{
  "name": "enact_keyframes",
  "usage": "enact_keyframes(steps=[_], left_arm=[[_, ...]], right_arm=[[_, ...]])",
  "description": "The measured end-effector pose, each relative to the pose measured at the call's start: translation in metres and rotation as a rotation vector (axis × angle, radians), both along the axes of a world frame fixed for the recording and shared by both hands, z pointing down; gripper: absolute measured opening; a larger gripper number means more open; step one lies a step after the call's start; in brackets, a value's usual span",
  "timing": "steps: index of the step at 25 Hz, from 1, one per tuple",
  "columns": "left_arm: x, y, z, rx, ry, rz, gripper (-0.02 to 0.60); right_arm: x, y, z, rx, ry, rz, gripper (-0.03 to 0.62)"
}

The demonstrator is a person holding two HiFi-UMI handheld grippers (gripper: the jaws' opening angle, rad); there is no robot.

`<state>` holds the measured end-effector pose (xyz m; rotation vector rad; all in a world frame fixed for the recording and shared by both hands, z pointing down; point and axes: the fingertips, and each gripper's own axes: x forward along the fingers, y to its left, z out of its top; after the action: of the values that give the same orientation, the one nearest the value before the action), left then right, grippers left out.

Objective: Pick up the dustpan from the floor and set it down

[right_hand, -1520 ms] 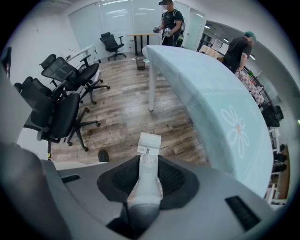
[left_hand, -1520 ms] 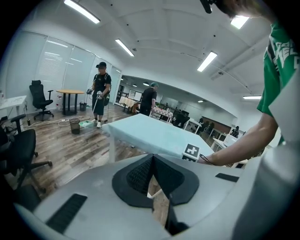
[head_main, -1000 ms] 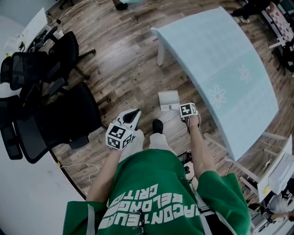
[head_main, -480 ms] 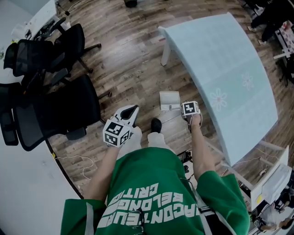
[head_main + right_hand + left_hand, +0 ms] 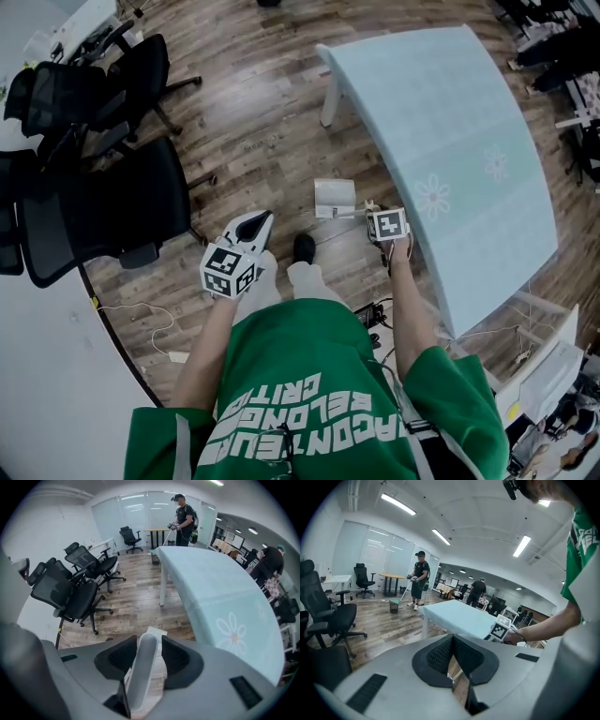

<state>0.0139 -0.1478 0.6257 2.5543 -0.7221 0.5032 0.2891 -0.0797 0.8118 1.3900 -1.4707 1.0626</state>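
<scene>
Here, the right gripper (image 5: 149, 643) hovered over the white dustpan (image 5: 335, 198), which lay on the wooden floor (image 5: 253, 141) beside the pale-blue worktop (image 5: 441, 112). Its jaws were just opening, with the grey handle loose between them. The left gripper (image 5: 452, 639) hung empty, jaws pressed together.

Matt plastic dustpan (image 5: 335, 198), wood-plank floor (image 5: 253, 122)

from above, my right hand-held gripper (image 5: 371, 212), jaws just now opening with the handle (image 5: 142, 667) between them, covers that handle of the dustpan (image 5: 334, 196). in its own view the handle and my gripper's body hide most of the pan. the desk (image 5: 441, 122) hides most of its own legs; the picture's left edge cuts the black chairs (image 5: 56, 206).
</scene>
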Motion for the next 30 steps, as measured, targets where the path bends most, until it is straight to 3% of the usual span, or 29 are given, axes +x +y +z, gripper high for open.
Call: enact_keyframes(steps=[9, 14, 16, 20, 30], left_arm=[[0.003, 0.018, -0.008, 0.027, 0.017, 0.029, 0.002], [0.002, 0.035, -0.021, 0.05, 0.047, 0.053, 0.002], [-0.002, 0.045, -0.028, 0.06, 0.066, 0.06, 0.002], [-0.016, 0.074, -0.042, 0.077, 0.108, 0.068, 0.002], [-0.061, 0.144, -0.045, 0.067, 0.197, 0.033, 0.002]], right_arm=[[-0.003, 0.015, -0.078, 0.236, -0.004, 0.088, 0.169], [-0.022, 0.03, -0.123, 0.402, -0.004, 0.113, 0.092], [-0.033, 0.042, -0.142, 0.446, 0.006, 0.126, 0.043], [-0.059, 0.069, -0.173, 0.522, -0.021, 0.145, 0.009], [-0.141, 0.143, -0.233, 0.651, -0.083, 0.085, 0.008]])
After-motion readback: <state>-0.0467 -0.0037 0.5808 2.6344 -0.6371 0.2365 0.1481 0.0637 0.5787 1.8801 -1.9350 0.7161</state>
